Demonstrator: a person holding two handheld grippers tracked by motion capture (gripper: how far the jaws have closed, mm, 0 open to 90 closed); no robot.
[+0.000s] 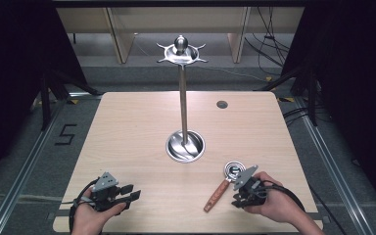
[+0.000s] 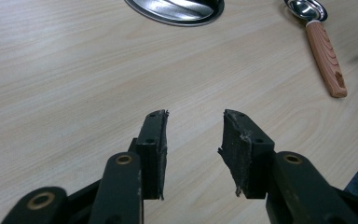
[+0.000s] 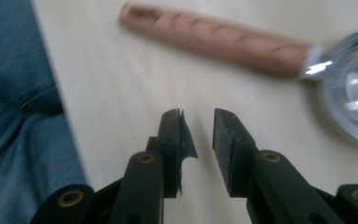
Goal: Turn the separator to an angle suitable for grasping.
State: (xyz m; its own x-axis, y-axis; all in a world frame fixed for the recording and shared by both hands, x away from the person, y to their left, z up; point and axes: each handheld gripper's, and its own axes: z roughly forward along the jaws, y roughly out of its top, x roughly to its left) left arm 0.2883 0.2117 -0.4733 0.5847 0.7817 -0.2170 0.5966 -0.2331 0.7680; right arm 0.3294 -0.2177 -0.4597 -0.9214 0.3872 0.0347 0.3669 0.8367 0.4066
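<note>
Two hands at the near edge of a pale wooden worktop [image 1: 137, 127] each hold a black claw. Left claw [image 1: 133, 192] rests well to the left of a ladle [image 1: 223, 183], jaws apart with nothing between them. Right claw [image 1: 238, 199] sits just right of the ladle's wooden handle, jaws parted around bare wood, not touching it. Lying flat, the ladle points its shiny bowl away from the person, toward a steel stand [image 1: 183, 105] whose round base sits beyond it at the worktop's middle.
</note>
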